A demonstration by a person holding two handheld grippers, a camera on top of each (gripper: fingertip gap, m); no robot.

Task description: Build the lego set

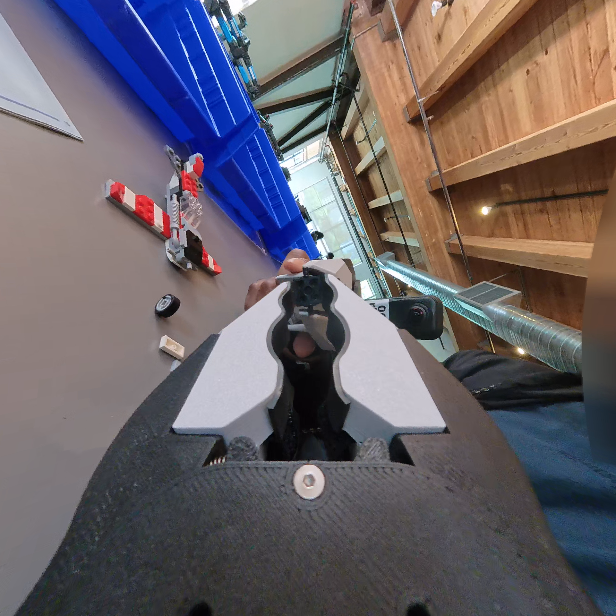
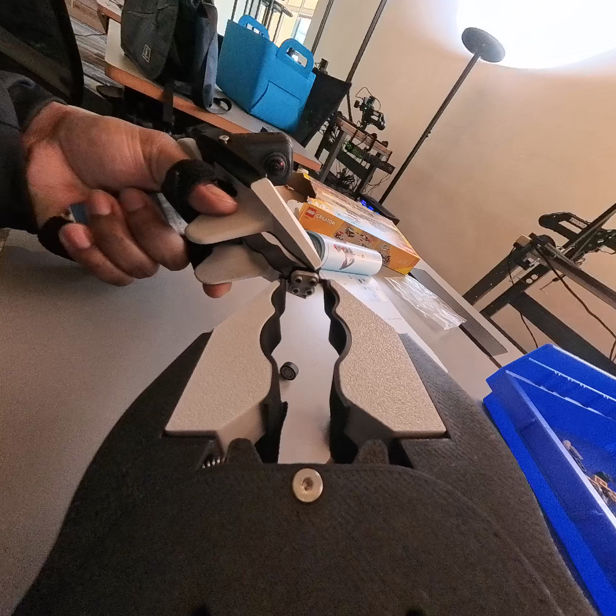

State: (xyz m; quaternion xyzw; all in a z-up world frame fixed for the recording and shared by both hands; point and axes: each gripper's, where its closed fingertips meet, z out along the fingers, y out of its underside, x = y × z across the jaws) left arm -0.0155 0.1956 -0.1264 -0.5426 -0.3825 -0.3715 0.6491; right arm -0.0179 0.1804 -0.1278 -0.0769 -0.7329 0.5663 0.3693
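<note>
Lego piece [image 2: 302, 282], a small dark grey block with round holes, is held in mid-air above the tabletop [image 2: 100, 333], pinched at the tips of both tongs at once. Left tongs [image 1: 308, 283] close on it from one side; right tongs [image 2: 302, 283], nearly closed, meet it from the front, presumably to steady it for a join or hand-over. The part-built red-and-white model [image 1: 176, 216] lies near the blue bins [image 1: 206, 110] at the tabletop's edge, with a loose wheel [image 1: 167, 305] nearer the tongs.
</note>
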